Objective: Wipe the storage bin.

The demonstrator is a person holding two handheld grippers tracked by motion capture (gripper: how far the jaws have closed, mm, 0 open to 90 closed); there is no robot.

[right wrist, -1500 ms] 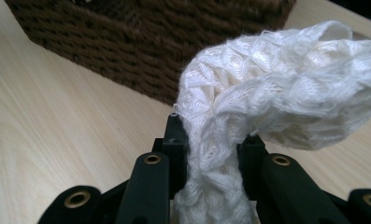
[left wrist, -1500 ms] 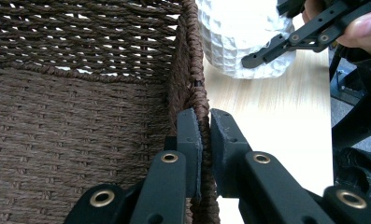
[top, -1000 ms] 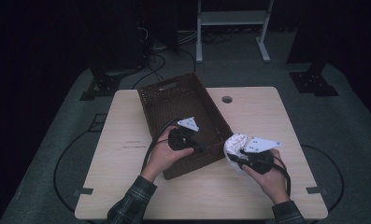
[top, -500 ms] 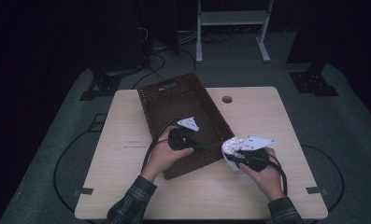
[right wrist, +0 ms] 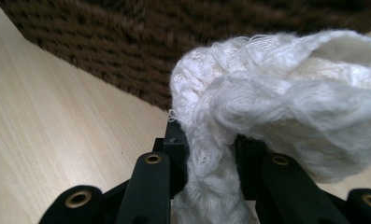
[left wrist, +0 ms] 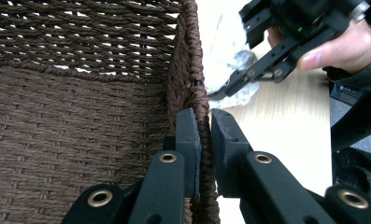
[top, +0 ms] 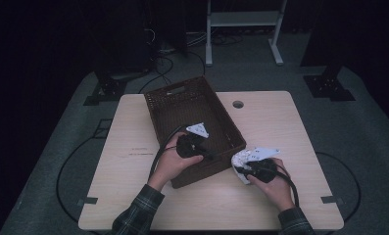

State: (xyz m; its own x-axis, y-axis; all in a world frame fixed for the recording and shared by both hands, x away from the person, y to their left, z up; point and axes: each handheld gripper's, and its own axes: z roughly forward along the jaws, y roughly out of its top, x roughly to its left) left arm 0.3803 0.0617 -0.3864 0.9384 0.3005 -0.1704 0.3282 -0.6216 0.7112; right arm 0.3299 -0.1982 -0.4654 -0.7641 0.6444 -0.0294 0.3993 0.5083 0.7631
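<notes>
Left gripper (left wrist: 203,140) jaws narrow, pinching the wicker basket (left wrist: 80,121) wall near its corner, likely to steady it. Right gripper (right wrist: 210,154) jaws clamp a bunched white knit cloth (right wrist: 276,102), which bulges up and forward past them, just outside the basket wall above the table (right wrist: 43,140), probably for dropping in.
</notes>
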